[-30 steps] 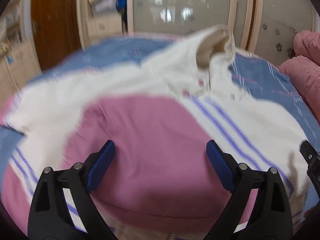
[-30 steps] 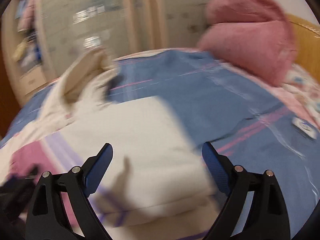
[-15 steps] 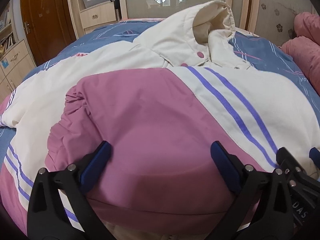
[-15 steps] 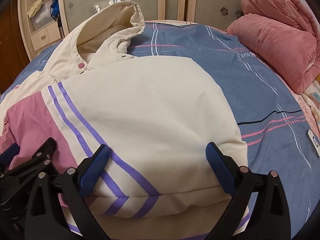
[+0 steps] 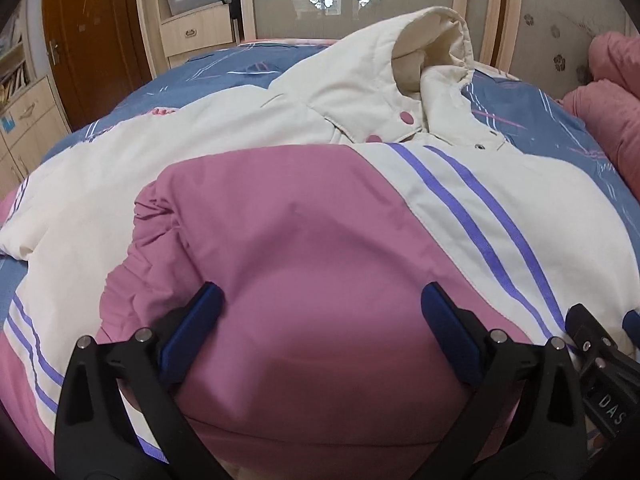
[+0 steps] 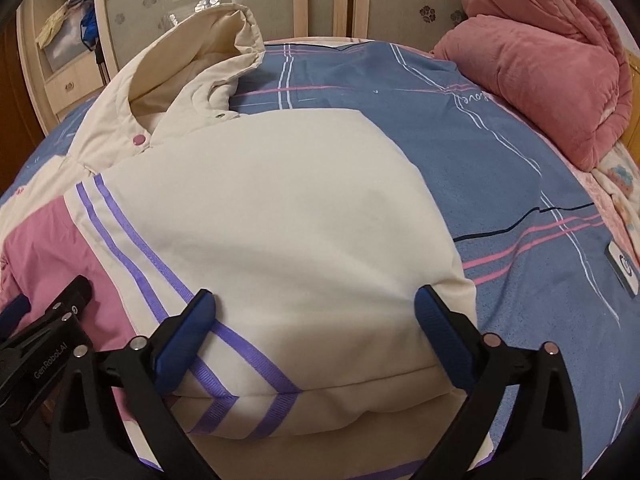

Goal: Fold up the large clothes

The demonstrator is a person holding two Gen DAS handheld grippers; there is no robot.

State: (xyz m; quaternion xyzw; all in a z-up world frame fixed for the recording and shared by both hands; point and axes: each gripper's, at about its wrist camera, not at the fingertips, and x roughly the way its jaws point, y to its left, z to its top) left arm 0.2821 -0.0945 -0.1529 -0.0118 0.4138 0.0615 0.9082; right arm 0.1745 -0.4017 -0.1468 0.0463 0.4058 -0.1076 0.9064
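Observation:
A large hooded jacket, cream and pink with purple stripes, lies folded on the blue bedsheet. Its hood stands up at the far end. My left gripper hovers open over the pink panel, nothing pinched between its blue pads. My right gripper is over the cream panel near the folded front edge. Its jaws are opening, and the fabric bulges between them without being pinched. Each gripper shows at the edge of the other's view: the right gripper and the left gripper.
A rolled pink blanket lies at the bed's far right. A small white tag rests on the sheet to the right. Behind the bed stand wardrobe doors, a drawer unit and a wooden door.
The blurred views have steadied. The right gripper has swung left and down over the cream panel. Both pairs of jaws stand a little wider, and the jacket lies still.

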